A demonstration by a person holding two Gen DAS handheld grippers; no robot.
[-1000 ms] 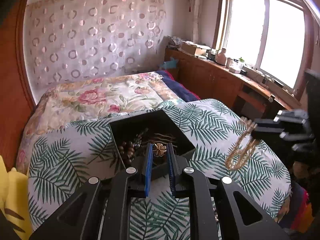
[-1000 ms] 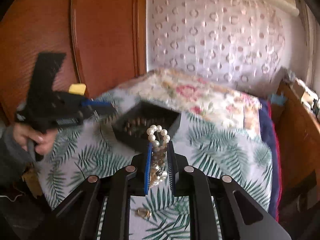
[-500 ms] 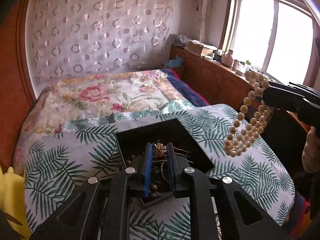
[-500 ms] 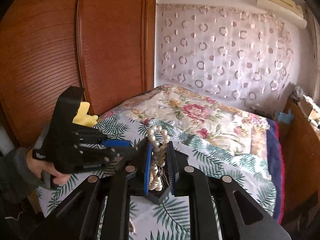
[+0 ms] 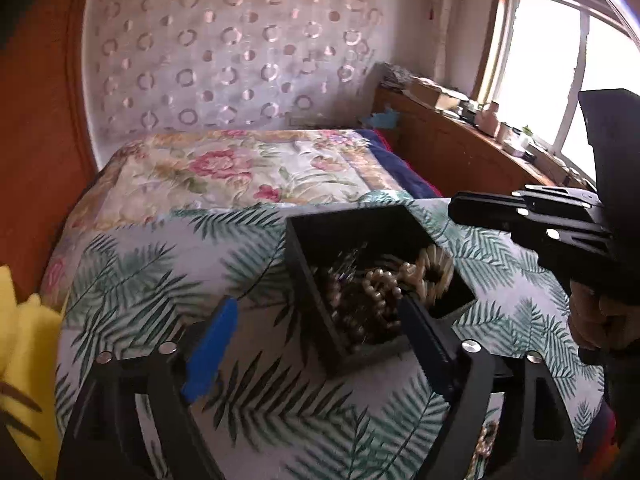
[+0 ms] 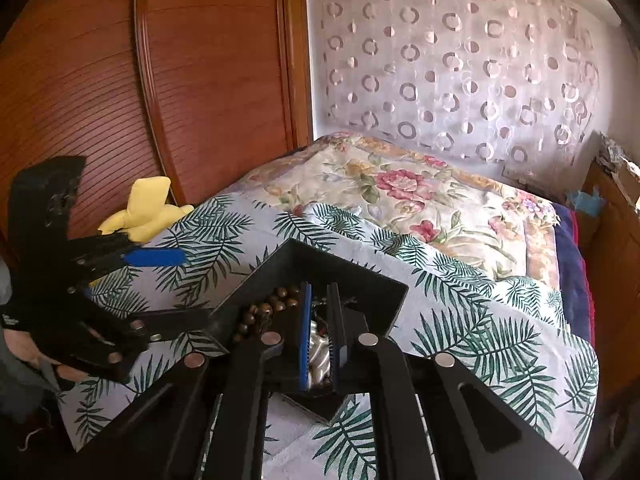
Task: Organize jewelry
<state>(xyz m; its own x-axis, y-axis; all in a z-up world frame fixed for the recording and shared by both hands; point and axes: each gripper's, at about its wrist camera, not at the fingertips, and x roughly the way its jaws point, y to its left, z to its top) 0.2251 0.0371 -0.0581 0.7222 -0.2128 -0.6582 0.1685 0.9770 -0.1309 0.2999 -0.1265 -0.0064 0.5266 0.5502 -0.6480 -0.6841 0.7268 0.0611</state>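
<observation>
— While my left tongs [image 5: 316, 322] stand spread wide at the bottom of the left wrist view, what do they hold?

— Nothing. The blue-padded finger sits low left of centre, the other finger low right of centre against the near edge of the black jewelry box [image 5: 296, 248], and bare fern-print cover shows between them.

— And my right tongs [image 6: 320, 316]?

— In the right wrist view they sit at lower centre, nearly closed, down inside the box [image 6: 384, 292]. Pale pearls [image 6: 318, 350] are bunched between the two fingers; I cannot tell for sure whether the pads pinch them or merely rest around them.

— Where is the box?

— On the bed [image 5: 224, 168], on the fern-print cover [image 5: 132, 280], in front of the floral quilt. In the left view it lies right of centre, one corner toward me.

— What is in it?

— In the left view, a heap of pale beads [image 5: 384, 284] with darker brown beads beneath, blurred. In the right view, brown beads [image 6: 256, 312] lie just left of my right tongs.

— Anything else nearby?

— A small gold piece [image 5: 486, 438] lies on the cover at lower right of the left view. A yellow cloth [image 6: 146, 210] sits at left of the right view, by the wooden wardrobe door [image 6: 160, 80]. My right tongs also show from the side at the right edge of the left view, reaching in above the box.
</observation>
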